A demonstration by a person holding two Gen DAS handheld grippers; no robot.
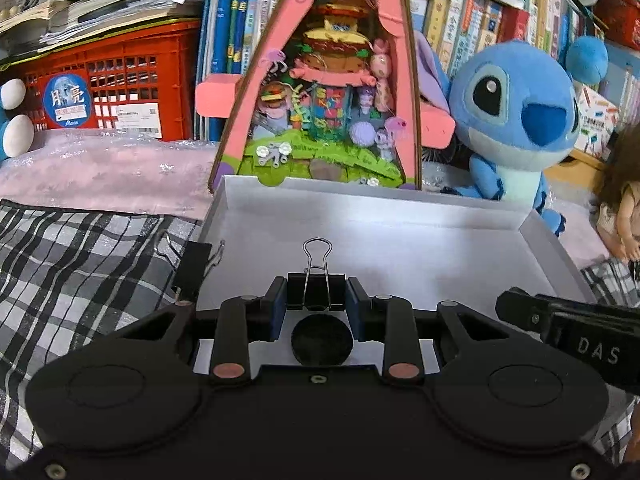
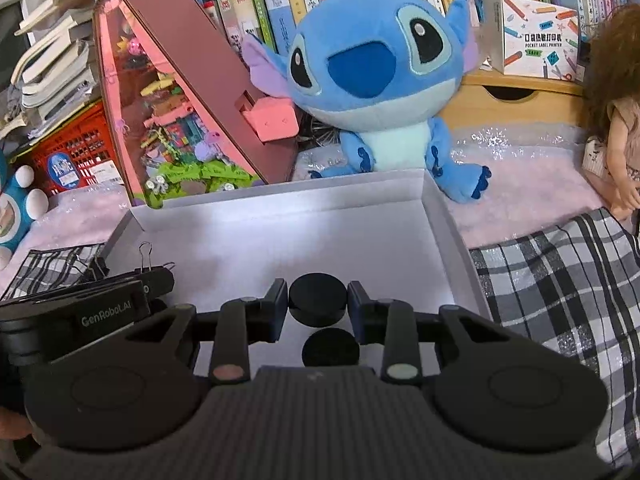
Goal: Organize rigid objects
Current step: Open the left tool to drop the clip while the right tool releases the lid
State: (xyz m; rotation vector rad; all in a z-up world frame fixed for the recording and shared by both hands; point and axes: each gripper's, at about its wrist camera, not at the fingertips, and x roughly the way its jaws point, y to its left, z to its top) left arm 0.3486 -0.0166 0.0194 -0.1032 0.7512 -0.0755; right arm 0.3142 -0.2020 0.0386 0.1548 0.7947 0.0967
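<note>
My left gripper point(image 1: 316, 294) is shut on a black binder clip point(image 1: 316, 290) with its wire handles pointing away, held over the white shallow box point(image 1: 400, 236). A black round disc point(image 1: 322, 339) lies on the box floor below the clip. A second black binder clip point(image 1: 194, 268) sits at the box's left edge. My right gripper point(image 2: 318, 304) is shut on a black round puck point(image 2: 317, 304) above the same box point(image 2: 280, 236). Another black disc point(image 2: 330, 347) lies in the box just below it. The left gripper point(image 2: 120, 300) shows at the left of the right wrist view.
A blue Stitch plush point(image 2: 372, 80), a pink triangular diorama house point(image 1: 328, 92), a red crate point(image 1: 112, 92) and bookshelves stand behind the box. A doll point(image 2: 616, 120) sits at the right. Checked cloth point(image 1: 80, 264) covers the surface on both sides.
</note>
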